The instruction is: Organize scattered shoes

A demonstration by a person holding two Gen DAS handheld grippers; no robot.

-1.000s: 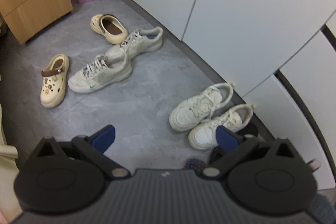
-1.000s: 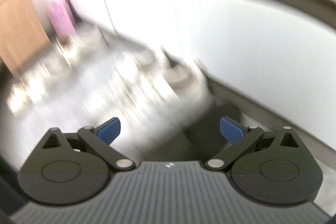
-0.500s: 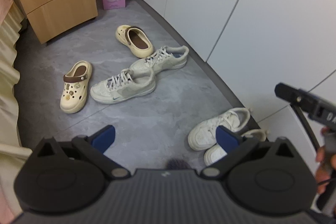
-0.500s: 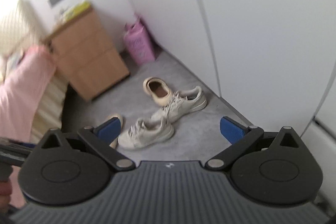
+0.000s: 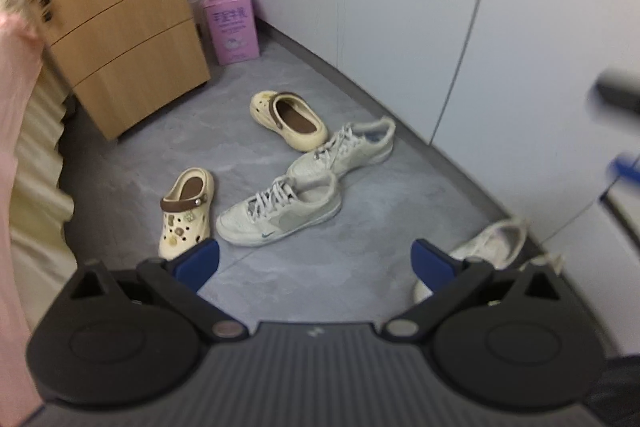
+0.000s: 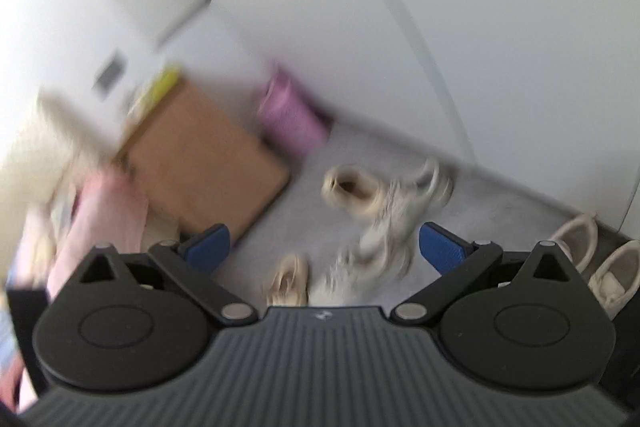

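Shoes lie strewn over the grey floor [image 5: 360,267], and both grippers hang above them with nothing in hand. The left gripper [image 5: 315,263] has its blue-padded fingers [image 5: 198,261] spread wide, empty air between them; the right gripper [image 6: 324,247] is likewise wide apart and holds nothing, though its view is badly smeared. Nearest the left gripper lies a pale sneaker [image 5: 280,213] on its sole, with a small teal swoosh-like mark on its side, possibly a brand logo, but too small to be sure. Its mate, a second pale sneaker [image 5: 344,149], lies just behind it, toe touching the first one's heel. A cream clog [image 5: 186,211] with a brown strap and little charms on the toe sits just beside the first sneaker, and the other cream clog [image 5: 288,119] lies farther back, heel touching the second sneaker. Off to the right, against the white cabinet doors [image 5: 400,7], a pair of white sneakers [image 6: 592,259] sits side by side, half hidden behind the gripper bodies. A pink carton [image 5: 232,23] stands in the corner beside a wooden drawer unit [image 5: 120,39]; printed characters show on the carton's front, but I cannot read them from here. Something yellow lies on top of the drawers.
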